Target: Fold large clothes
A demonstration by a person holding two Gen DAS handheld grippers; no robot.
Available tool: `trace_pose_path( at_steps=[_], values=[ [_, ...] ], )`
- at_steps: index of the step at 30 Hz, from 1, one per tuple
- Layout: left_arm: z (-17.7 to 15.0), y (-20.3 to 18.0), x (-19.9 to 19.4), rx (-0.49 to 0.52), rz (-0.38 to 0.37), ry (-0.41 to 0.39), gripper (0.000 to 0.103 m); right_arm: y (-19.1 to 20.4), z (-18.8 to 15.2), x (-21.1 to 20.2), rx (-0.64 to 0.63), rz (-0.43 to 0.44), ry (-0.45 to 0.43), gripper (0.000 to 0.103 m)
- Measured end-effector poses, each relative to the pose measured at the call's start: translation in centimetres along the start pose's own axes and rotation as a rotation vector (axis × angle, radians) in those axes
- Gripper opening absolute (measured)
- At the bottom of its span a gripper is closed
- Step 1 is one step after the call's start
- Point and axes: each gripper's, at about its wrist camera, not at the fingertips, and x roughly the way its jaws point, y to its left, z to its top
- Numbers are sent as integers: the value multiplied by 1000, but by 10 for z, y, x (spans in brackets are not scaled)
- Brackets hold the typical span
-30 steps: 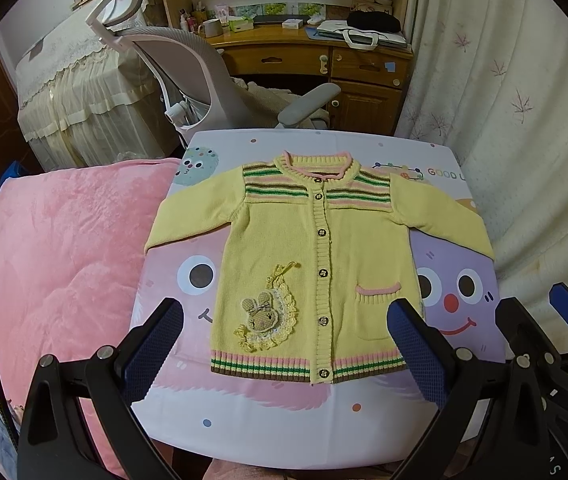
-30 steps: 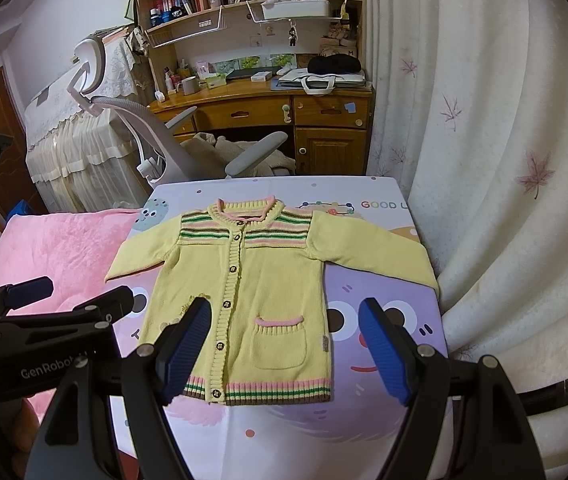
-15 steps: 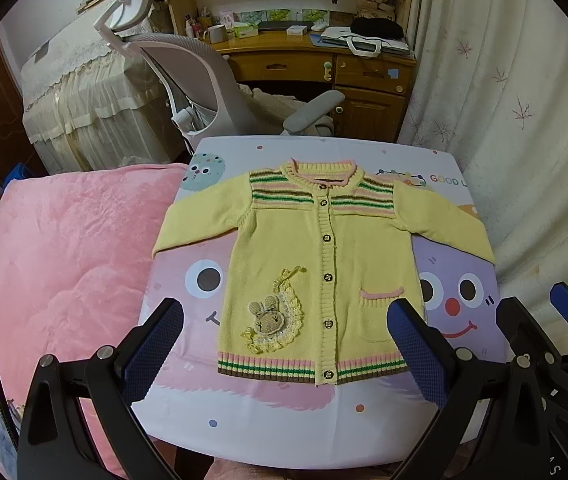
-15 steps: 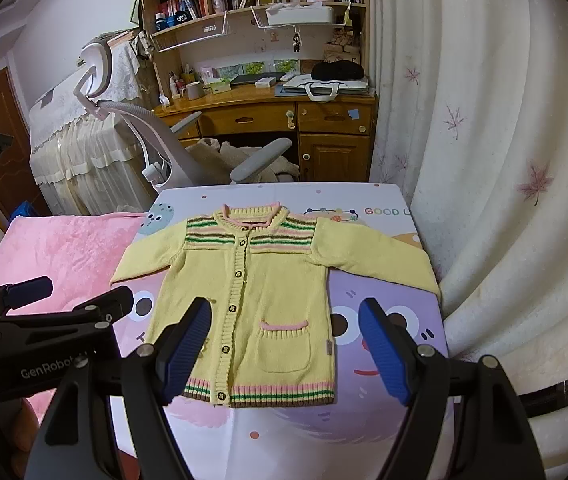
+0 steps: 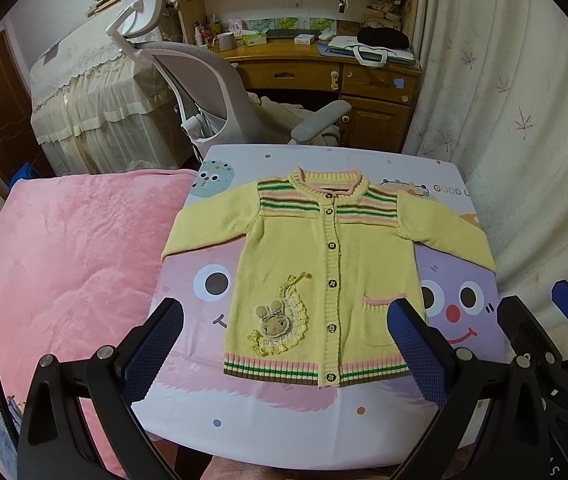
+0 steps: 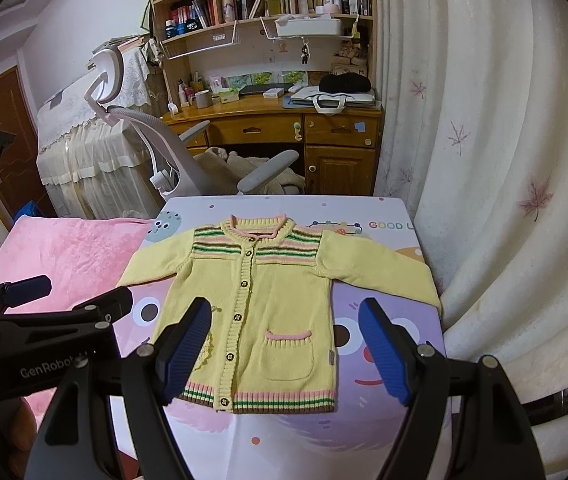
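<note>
A yellow knit cardigan [image 5: 324, 276] with striped yoke and hem, a bunny patch and a small pocket lies flat, buttoned, sleeves spread, on a cartoon-printed table [image 5: 284, 412]. It also shows in the right wrist view [image 6: 272, 312]. My left gripper [image 5: 284, 352] is open and empty, held above the near hem. My right gripper [image 6: 284, 348] is open and empty, held above the pocket side. The right gripper also shows at the right edge of the left wrist view [image 5: 556, 344], and the left gripper shows at the left of the right wrist view [image 6: 44, 312].
A pink blanket [image 5: 64, 272] lies left of the table. A white office chair [image 5: 204, 92] and a wooden desk [image 5: 324, 68] stand beyond the far edge. A white curtain [image 5: 524, 120] hangs close along the table's right side.
Both grippers have drawn back and up from the cardigan, so it looks smaller and farther away. Both stay open. The cardigan has not moved.
</note>
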Motion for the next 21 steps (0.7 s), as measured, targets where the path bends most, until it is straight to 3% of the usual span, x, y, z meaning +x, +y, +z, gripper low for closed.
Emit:
trace_pose_path(
  at_steps=[12,21],
  values=[
    [5,9,-7,-6,-11,-50,101,6,0,-6,-9,-11,-25,77],
    [17,30,7,-7,-62,-56,101,14,8,-2,0,-48,-24,77]
  ],
)
